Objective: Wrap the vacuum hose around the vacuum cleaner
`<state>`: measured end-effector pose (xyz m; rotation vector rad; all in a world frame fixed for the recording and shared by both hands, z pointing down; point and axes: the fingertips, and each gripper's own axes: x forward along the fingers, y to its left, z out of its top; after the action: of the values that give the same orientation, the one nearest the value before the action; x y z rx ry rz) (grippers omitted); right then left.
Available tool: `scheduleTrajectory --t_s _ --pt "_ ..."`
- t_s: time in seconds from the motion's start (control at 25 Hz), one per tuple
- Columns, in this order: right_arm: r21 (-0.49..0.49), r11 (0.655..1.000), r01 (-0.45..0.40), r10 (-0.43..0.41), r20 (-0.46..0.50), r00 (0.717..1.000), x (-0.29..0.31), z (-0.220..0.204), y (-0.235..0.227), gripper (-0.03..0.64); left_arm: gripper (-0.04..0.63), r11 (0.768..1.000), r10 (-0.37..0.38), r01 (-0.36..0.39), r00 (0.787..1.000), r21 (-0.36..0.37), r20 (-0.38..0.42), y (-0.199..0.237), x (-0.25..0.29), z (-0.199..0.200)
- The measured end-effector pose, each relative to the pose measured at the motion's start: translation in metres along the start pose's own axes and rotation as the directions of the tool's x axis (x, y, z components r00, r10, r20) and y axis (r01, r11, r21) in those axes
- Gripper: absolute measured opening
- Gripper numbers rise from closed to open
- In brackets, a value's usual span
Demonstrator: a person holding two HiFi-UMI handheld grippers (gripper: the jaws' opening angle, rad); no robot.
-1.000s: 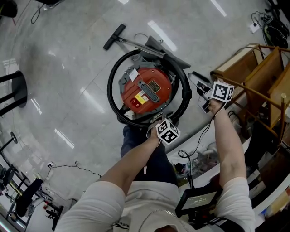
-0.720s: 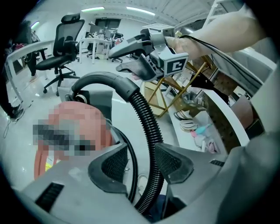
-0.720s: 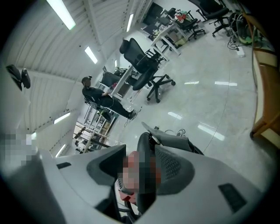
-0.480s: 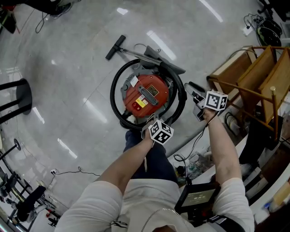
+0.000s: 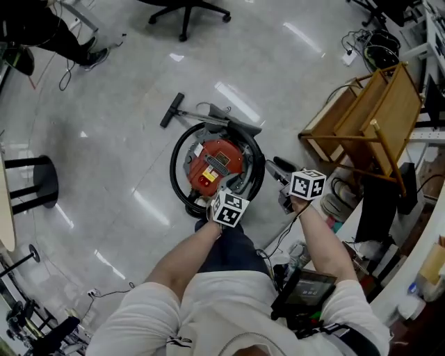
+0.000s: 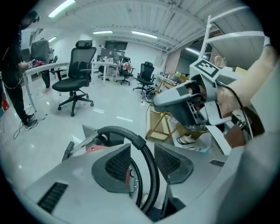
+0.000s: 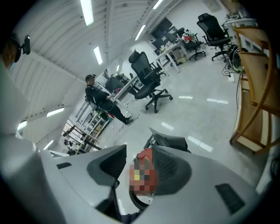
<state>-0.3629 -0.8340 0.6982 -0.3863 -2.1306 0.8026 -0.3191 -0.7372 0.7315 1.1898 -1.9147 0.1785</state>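
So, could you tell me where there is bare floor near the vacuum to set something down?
The floor is bare left of the vacuum, up to the stool, and beyond it toward the chair. The right side is crowded: the wooden rack and cables stand close.

Black vacuum hose [image 5: 182, 138] loops around the red vacuum cleaner [image 5: 215, 165].
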Motion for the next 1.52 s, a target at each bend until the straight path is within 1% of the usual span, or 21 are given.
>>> scheduleTrajectory --t_s 0.08,0.24,0.36,0.44,0.48,0.68,0.84,0.96,1.04,1.08,1.32,1.52 --pt "0.013 1.000 -0.003 0.003 0.033 0.999 -0.019 0.002 0.020 0.187 0.169 1.000 0.004 -0.004 1.000 0.007 0.030 -0.002 -0.017 0.020" --pt "-0.022 1.000 0.007 -0.005 0.060 0.998 -0.052 -0.002 0.059 0.184 0.161 1.000 0.013 -0.014 0.996 0.010 0.091 -0.012 -0.051 0.050" --pt "-0.062 0.998 0.028 -0.023 0.080 0.997 -0.075 -0.004 0.082 0.153 0.141 0.999 0.023 -0.026 0.992 0.020 0.126 -0.025 -0.079 0.069" --pt "-0.085 0.995 0.051 -0.042 0.103 0.994 -0.091 -0.004 0.095 0.107 0.107 0.999 0.031 -0.035 0.988 0.021 0.150 -0.034 -0.101 0.083" --pt "-0.094 0.994 0.061 -0.050 0.116 0.992 -0.097 -0.003 0.101 0.096 0.098 0.999 0.035 -0.040 0.986 0.023 0.164 -0.038 -0.110 0.088" --pt "-0.108 0.990 0.086 -0.066 0.175 0.982 -0.111 -0.008 0.130 0.080 0.070 0.998 0.038 -0.049 0.976 0.048 0.213 -0.049 -0.144 0.096" --pt "-0.148 0.982 0.118 -0.089 0.194 0.977 -0.118 -0.022 0.158 0.070 0.040 0.996 0.012 -0.032 0.972 0.080 0.234 -0.060 -0.169 0.096" --pt "-0.143 0.977 0.157 -0.122 0.223 0.967 -0.123 -0.033 0.172 0.055 0.024 0.993 -0.013 -0.019 0.965 0.120 0.260 -0.066 -0.188 0.095" --pt "-0.134 0.972 0.191 -0.153 0.251 0.956 -0.125 -0.037 0.183 0.041 0.003 0.989 -0.030 -0.012 0.960 0.147 0.279 -0.066 -0.201 0.093" --pt "-0.130 0.970 0.208 -0.168 0.264 0.950 -0.125 -0.041 0.189 0.031 0.003 0.987 -0.039 -0.008 0.957 0.160 0.287 -0.065 -0.209 0.091" --pt "-0.131 0.945 0.300 -0.247 0.317 0.916 -0.117 -0.076 0.241 0.005 0.002 0.977 -0.096 0.031 0.946 0.209 0.309 -0.052 -0.260 0.063" --pt "-0.159 0.924 0.346 -0.285 0.315 0.905 -0.106 -0.109 0.288 0.003 0.003 0.973 -0.123 0.050 0.938 0.224 0.325 -0.039 -0.306 0.035"
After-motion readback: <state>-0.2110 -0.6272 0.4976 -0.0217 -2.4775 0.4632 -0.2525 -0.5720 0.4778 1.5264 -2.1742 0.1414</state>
